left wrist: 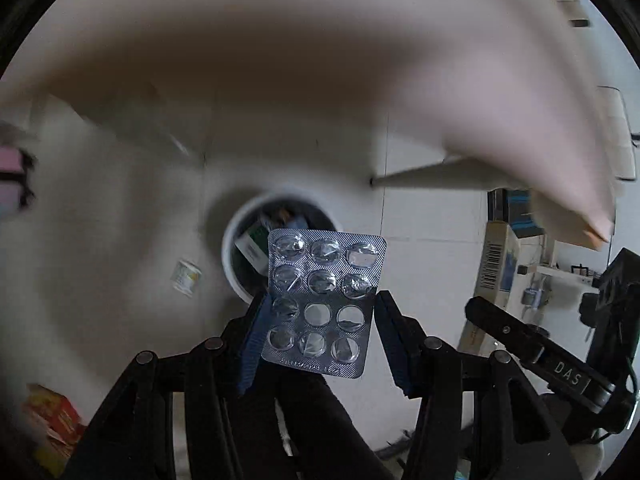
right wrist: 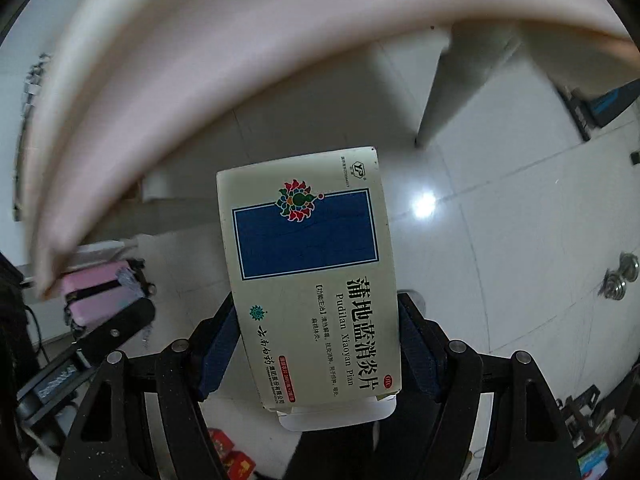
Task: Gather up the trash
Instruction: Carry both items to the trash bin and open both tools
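My left gripper (left wrist: 322, 304) is shut on a silver blister pack (left wrist: 324, 300) with mostly emptied pockets, held upright by its lower edges. Just beyond it on the floor stands a white round trash bin (left wrist: 236, 276), holding a green-and-white box and other scraps. My right gripper (right wrist: 316, 306) is shut on a cream medicine box (right wrist: 312, 272) with a blue panel and a flower emblem, its fingers (right wrist: 218, 344) pressing the box's long sides. The right gripper's black body (left wrist: 540, 352) also shows at the right in the left wrist view.
A blurred pink tabletop (left wrist: 320, 60) arcs across both views, over a white tiled floor. A small wrapper (left wrist: 186, 276) lies left of the bin. Red-and-yellow boxes (left wrist: 52, 420) lie at lower left. A barcoded carton (left wrist: 496, 264) stands right. A pink case (right wrist: 100, 292) sits left.
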Available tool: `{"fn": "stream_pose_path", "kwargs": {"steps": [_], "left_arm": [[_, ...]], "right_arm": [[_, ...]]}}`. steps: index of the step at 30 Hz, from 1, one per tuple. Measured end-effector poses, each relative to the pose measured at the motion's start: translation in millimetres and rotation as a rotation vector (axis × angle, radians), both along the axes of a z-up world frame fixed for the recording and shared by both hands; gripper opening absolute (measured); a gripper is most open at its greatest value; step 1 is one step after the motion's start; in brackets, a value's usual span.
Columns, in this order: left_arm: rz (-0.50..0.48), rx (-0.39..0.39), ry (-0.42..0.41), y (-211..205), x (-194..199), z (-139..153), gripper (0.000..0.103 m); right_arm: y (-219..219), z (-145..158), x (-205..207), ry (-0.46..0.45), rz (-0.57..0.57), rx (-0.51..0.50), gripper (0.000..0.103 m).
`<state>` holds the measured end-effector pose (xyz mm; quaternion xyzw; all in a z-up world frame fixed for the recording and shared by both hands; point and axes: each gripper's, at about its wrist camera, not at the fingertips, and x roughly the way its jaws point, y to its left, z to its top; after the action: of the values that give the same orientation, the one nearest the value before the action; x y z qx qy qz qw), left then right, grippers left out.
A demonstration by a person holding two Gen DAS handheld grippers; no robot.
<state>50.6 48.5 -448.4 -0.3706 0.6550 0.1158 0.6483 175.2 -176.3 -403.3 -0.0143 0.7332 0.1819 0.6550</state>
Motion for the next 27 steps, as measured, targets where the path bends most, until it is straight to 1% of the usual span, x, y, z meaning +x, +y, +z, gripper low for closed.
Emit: {"fn": "stream_pose_path", "kwargs": {"steps": [1,2,4,6,7,9,10,11,12,13,14,15,17,19,21,24,25,27], "left_arm": [[0.011,-0.012,0.024,1.3,0.3,-24.8,0.050],[0.015,-0.028,0.033,2.0,0.8,-41.0,0.050],[0.040,-0.089,0.062,4.4,2.2,-90.4,0.050],[0.061,-0.131,0.076,6.2,2.9,-120.4,0.051],[0.081,-0.154,0.091,7.2,2.2,-140.2,0.051],[0.107,-0.187,0.093,9.0,-2.5,-159.4,0.052],[0.113,-0.193,0.097,9.0,-4.0,-170.9,0.061],[0.117,-0.189,0.099,11.4,-8.6,-175.2,0.074],[0.124,-0.185,0.098,12.2,-11.6,-177.2,0.080],[0.131,-0.183,0.095,11.7,-14.9,-181.3,0.086],[0.134,-0.179,0.096,12.5,-20.2,-181.8,0.089],[0.134,-0.174,0.098,14.2,-23.1,-180.6,0.091],[0.130,-0.149,0.110,12.6,-30.5,-176.7,0.092],[0.119,-0.101,0.119,14.5,-38.8,-163.3,0.092],[0.100,-0.025,0.131,11.7,-42.3,-151.1,0.092],[0.070,0.091,0.140,7.3,-49.5,-123.4,0.092],[0.057,0.130,0.144,4.5,-50.4,-110.1,0.092],[0.038,0.184,0.142,-2.3,-52.0,-83.6,0.092]], "right_arm": [[2.4,-24.1,-0.3,0.017,0.004,-0.014,0.076],[4.6,-47.4,-0.9,0.034,0.006,-0.021,0.076],[8.3,-89.5,-2.9,0.067,0.013,-0.029,0.076],[10.6,-124.0,-4.4,0.099,0.011,-0.032,0.076],[12.7,-141.7,-5.4,0.115,0.016,-0.033,0.076],[14.0,-169.3,-8.1,0.141,0.019,-0.028,0.077],[16.4,-183.1,-9.7,0.162,0.020,-0.019,0.077],[19.4,-193.2,-10.1,0.182,0.025,-0.010,0.078],[19.9,-202.6,-14.0,0.195,0.030,-0.004,0.079],[23.1,-211.5,-17.2,0.202,0.042,0.005,0.087],[24.9,-217.1,-17.7,0.201,0.049,0.008,0.096],[25.4,-220.7,-19.4,0.194,0.052,0.007,0.098],[26.6,-225.1,-23.5,0.180,0.068,0.005,0.099],[28.2,-222.5,-23.5,0.155,0.085,-0.012,0.099],[31.6,-213.4,-21.9,0.120,0.110,-0.039,0.099],[29.4,-186.2,-23.6,0.048,0.155,-0.093,0.099],[27.6,-174.0,-27.3,0.019,0.173,-0.112,0.099],[25.6,-151.7,-31.6,-0.012,0.198,-0.135,0.099]]}}
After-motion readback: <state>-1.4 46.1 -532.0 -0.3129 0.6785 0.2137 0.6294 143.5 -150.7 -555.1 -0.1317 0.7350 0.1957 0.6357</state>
